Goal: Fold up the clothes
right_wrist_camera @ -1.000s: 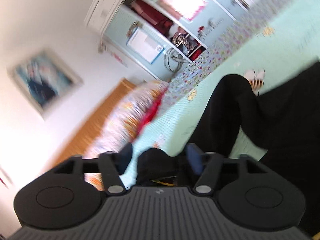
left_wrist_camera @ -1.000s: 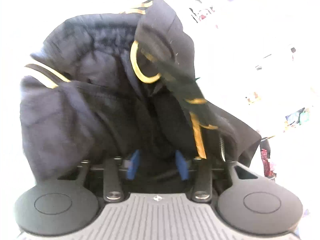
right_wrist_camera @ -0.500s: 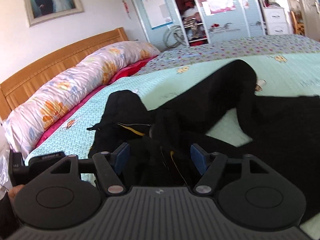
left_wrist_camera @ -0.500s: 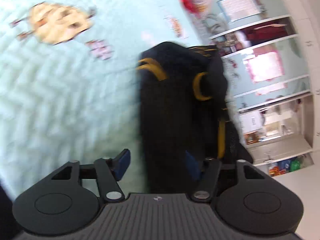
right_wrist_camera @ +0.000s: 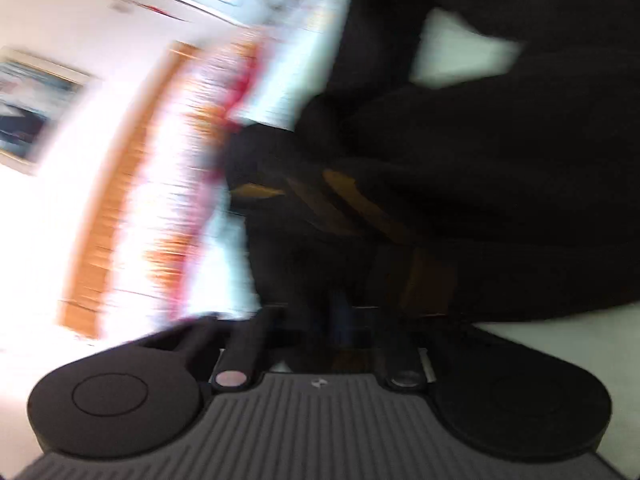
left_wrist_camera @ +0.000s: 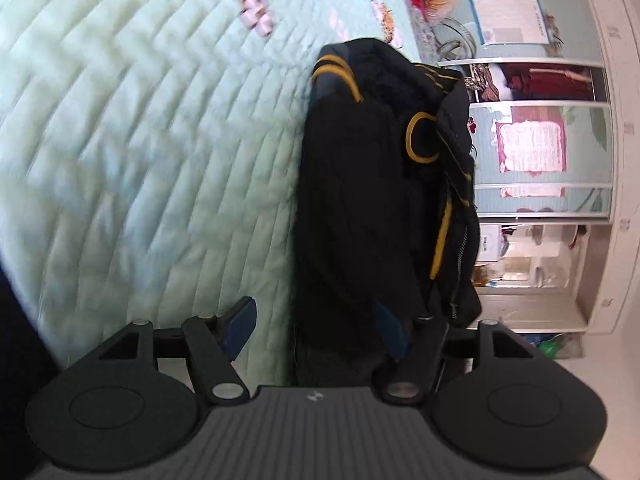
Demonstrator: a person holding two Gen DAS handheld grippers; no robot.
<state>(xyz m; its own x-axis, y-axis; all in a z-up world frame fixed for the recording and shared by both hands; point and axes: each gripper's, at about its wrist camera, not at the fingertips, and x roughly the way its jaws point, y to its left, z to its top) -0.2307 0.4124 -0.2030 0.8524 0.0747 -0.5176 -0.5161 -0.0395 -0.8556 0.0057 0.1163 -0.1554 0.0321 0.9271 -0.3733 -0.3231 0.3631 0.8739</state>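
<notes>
Folding barely begun, by the look of it. Black jacket (left_wrist_camera: 380, 184) with yellow piping bunched in a heap on the mint quilt (left_wrist_camera: 140, 140). Left gripper (left_wrist_camera: 316, 324) spread and opening, cloth against one pad only. Right gripper (right_wrist_camera: 340, 316) pressed together on a dark fold (frame badly blurred). Smoothing, sleeves, final folds all left.

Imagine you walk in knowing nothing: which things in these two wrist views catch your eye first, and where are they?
First comes the black jacket with yellow piping, bunched down the middle of the left wrist view on the pale green quilted bedspread. The left gripper stands open, its jaws still opening, with cloth between them. The right wrist view is badly blurred; there the right gripper is shut amid dark fabric.
</notes>
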